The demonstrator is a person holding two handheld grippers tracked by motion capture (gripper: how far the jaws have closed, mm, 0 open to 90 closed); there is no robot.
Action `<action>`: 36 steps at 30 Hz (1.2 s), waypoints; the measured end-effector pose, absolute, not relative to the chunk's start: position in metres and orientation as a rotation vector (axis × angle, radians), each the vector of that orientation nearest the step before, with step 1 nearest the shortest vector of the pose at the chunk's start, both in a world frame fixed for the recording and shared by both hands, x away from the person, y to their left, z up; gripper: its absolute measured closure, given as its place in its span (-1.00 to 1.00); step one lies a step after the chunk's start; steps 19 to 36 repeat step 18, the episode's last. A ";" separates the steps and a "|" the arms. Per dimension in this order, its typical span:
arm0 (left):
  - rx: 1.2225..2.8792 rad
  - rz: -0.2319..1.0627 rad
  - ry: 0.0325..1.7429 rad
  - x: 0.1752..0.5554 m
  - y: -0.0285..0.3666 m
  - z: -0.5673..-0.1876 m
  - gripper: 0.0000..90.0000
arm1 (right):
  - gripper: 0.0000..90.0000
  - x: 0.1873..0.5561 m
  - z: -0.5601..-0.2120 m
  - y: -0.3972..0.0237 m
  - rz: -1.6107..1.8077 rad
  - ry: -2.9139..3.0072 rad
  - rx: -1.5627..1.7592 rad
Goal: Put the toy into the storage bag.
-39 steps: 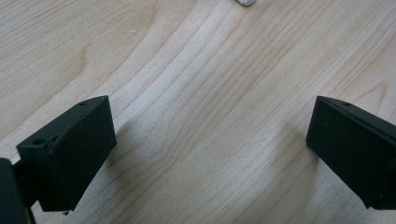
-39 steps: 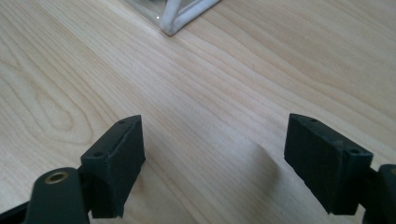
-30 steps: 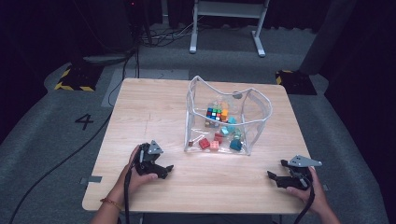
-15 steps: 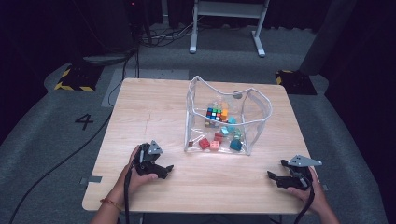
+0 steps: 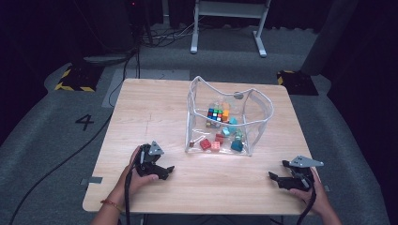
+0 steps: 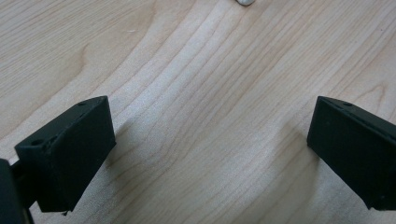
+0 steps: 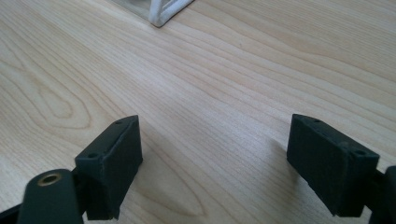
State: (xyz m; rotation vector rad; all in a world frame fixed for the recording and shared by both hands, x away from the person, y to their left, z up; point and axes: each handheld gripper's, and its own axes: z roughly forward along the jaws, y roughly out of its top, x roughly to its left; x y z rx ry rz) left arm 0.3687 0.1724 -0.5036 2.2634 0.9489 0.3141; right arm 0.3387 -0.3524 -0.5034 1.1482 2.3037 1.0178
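Resting low at the bench's [image 5: 141, 112] near edge, toward the left corner, the left gripper [image 5: 165, 171] sits in the person's left hand [image 5: 133, 180], fingers [image 6: 70, 149] spread wide with nothing but bare wood between them in the left gripper view. Looks like a ready pose, judging by how it points right along the near edge.

Mid-bench, toward the far edge, stands the clear bag [image 5: 230, 115] with white piping, mouth open upward. Inside it: a puzzle cube [image 5: 215, 114], red blocks [image 5: 210, 143] and teal blocks [image 5: 233, 138] on its floor. It's well apart from both grippers.

Near the right corner of the near edge, the right gripper [image 5: 276, 179] lies in the right hand [image 5: 314, 192], fingers [image 7: 109, 165] also wide, empty. A corner of the bag's white piping [image 7: 166, 11] shows at the top of the right gripper view.

Nothing lies between either gripper and the bag. My read: the bag's soft walls and high rim are the obstacle; reaching the blocks means going in from above, one gripper likely steadying the rim.
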 end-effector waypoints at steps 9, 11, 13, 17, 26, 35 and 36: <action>2.265 0.324 0.953 0.369 0.172 -0.504 -0.98 | -0.67 0.339 -0.504 -0.352 1.018 2.320 1.133; 2.262 0.323 0.959 0.369 0.172 -0.504 -0.98 | -0.67 0.340 -0.504 -0.352 1.025 2.317 1.133; 2.265 0.324 0.955 0.369 0.172 -0.504 -0.98 | -0.67 0.340 -0.504 -0.352 1.027 2.316 1.135; 2.262 0.323 0.958 0.369 0.172 -0.504 -0.98 | -0.67 0.340 -0.504 -0.352 1.024 2.318 1.132; 2.262 0.320 0.963 0.369 0.172 -0.504 -0.98 | -0.67 0.340 -0.504 -0.352 1.025 2.317 1.132; 2.262 0.320 0.963 0.369 0.172 -0.504 -0.98 | -0.67 0.340 -0.504 -0.352 1.025 2.317 1.132; 2.262 0.320 0.963 0.369 0.172 -0.504 -0.98 | -0.67 0.340 -0.504 -0.352 1.025 2.317 1.132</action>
